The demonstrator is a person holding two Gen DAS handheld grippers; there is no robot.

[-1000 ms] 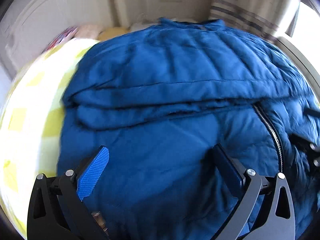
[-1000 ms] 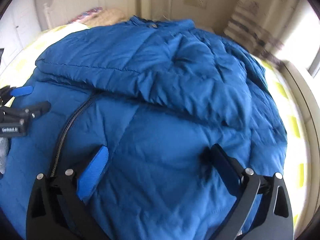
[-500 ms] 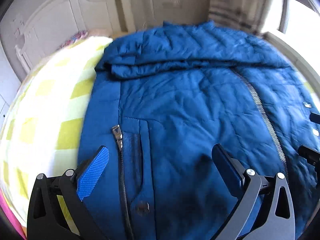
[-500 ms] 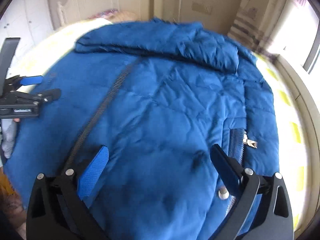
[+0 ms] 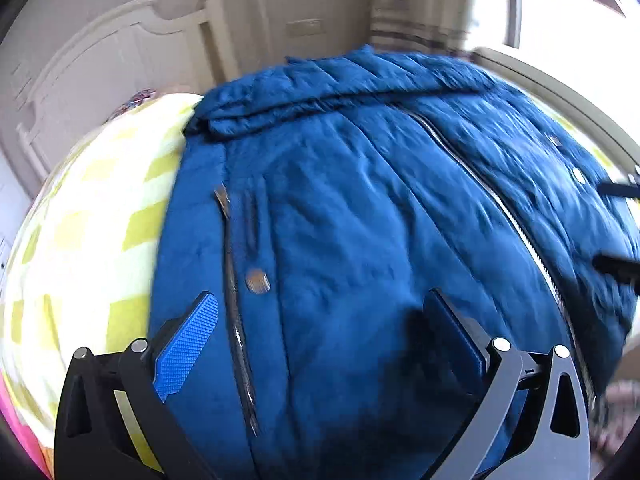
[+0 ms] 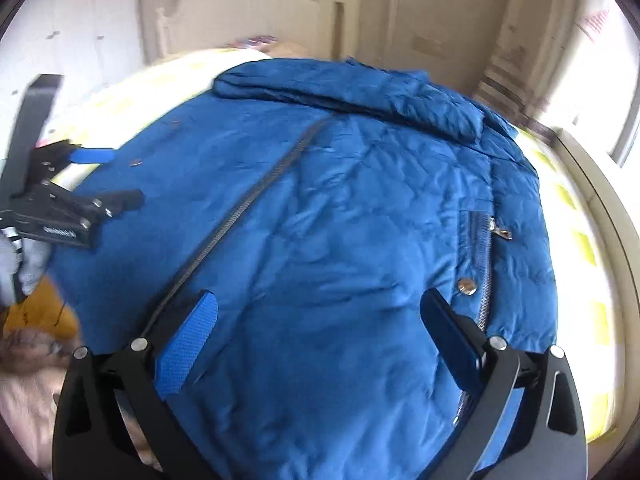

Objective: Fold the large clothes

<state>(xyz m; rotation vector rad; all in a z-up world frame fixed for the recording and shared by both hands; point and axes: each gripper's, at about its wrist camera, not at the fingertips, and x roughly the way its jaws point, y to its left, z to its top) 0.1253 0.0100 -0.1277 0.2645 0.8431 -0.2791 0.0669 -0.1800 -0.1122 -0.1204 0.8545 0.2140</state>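
A large blue puffer jacket lies front side up across a bed, zipper closed down its middle and both sleeves folded across its far end. My left gripper hangs open above the jacket's left half, beside the pocket zip and a snap button. Over the right half of the same jacket, my right gripper is open too, with a snap button near its right finger. Neither holds cloth. The left gripper shows at the left edge of the right wrist view, held by a gloved hand.
The bed has a yellow-and-white checked sheet and a cream headboard at the far end. A window with a striped curtain is at the right. A bright pink cloth edge shows at lower left, and an orange thing beyond the jacket's near edge.
Both grippers have drawn back from the folded sleeves toward the jacket's hem. The pockets, snap buttons and near edge have come into view. Both stayed open.
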